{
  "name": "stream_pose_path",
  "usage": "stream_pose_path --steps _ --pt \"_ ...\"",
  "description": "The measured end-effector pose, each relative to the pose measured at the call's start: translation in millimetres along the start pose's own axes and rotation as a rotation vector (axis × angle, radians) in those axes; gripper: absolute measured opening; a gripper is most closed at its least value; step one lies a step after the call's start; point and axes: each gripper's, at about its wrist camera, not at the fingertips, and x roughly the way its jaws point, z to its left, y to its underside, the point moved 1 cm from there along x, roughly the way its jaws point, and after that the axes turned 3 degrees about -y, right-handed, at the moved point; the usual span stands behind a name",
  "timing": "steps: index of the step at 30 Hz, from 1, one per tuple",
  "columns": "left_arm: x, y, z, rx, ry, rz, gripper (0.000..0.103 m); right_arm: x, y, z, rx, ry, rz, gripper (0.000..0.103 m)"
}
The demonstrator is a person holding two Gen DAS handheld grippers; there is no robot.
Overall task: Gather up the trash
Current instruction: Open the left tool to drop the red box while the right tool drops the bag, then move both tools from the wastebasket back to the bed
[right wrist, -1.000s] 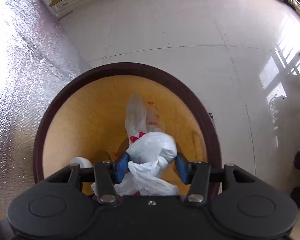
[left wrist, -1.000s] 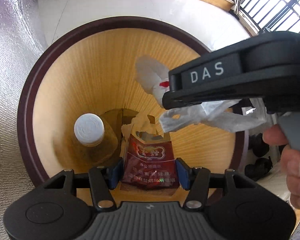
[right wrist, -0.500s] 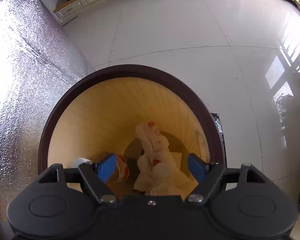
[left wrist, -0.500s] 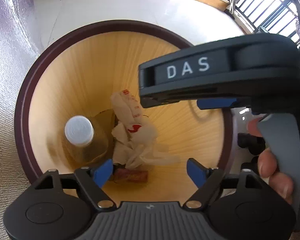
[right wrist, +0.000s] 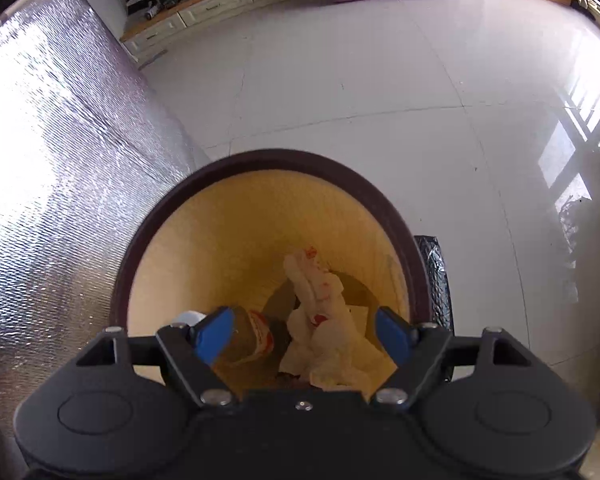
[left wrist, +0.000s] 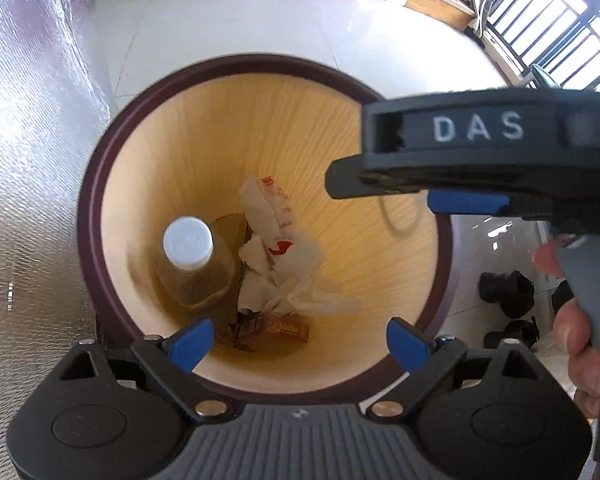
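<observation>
Both loads are let go — the plastic bag (left wrist: 288, 264) and red packet (left wrist: 284, 330) now lie at the bin (left wrist: 96, 184) bottom beside the bottle (left wrist: 192, 256). The left gripper (left wrist: 298, 340) is opening and empty; the right gripper (right wrist: 304, 334) gapes empty — this drop looks done.

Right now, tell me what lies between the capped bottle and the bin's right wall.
The crumpled white plastic bag, between the bottle and the bin's right wall; the left wrist view shows it best.
</observation>
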Motion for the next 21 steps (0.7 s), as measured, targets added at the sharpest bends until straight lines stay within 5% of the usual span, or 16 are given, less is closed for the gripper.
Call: stream_pose_path --steps 10,21 --pt "-41 5 -8 0.005 -0.023 -0.071 0.103 -54 9 -4 0.043 -0.028 -0.082 0.084" --pt "-87 21 3 -0.018 -0.087 -0.141 0.103 -112 33 8 -0.009 0.041 -0.180 0.100"
